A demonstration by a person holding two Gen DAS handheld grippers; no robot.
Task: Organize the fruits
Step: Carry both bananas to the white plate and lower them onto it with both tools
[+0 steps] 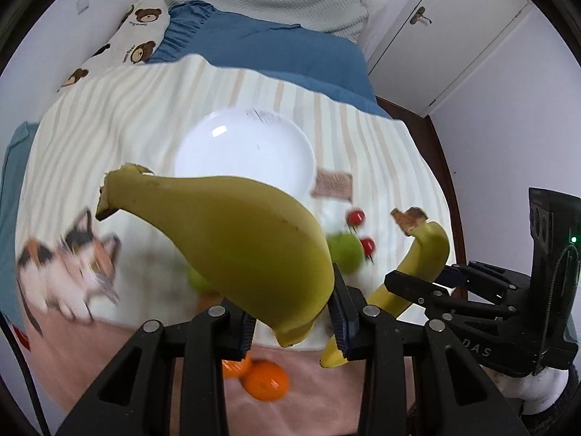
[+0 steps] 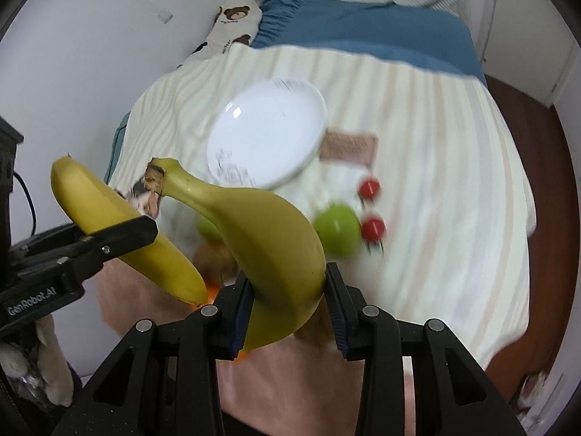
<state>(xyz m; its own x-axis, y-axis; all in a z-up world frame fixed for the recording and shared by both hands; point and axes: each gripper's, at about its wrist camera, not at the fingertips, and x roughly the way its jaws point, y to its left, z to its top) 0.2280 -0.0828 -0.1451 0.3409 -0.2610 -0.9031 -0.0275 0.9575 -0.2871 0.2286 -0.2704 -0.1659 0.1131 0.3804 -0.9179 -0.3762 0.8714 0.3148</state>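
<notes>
My left gripper [image 1: 296,321] is shut on a yellow-green banana [image 1: 236,239] and holds it above the bed; it also shows in the right wrist view [image 2: 120,232]. My right gripper [image 2: 288,314] is shut on a second banana [image 2: 261,239], which shows at the right of the left wrist view [image 1: 417,269]. A white plate [image 1: 247,145] lies on the striped blanket ahead, also in the right wrist view [image 2: 268,130]. A green apple [image 2: 337,229], two red cherries [image 2: 370,207] and oranges [image 1: 267,379] lie on the blanket below.
A blue duvet [image 1: 276,43] and a bear-print pillow [image 1: 134,32] lie at the bed's head. A wall [image 1: 43,11] runs along the left. A door [image 1: 446,32] and wooden floor [image 2: 544,145] are at the right. A second green fruit [image 2: 207,229] lies behind the bananas.
</notes>
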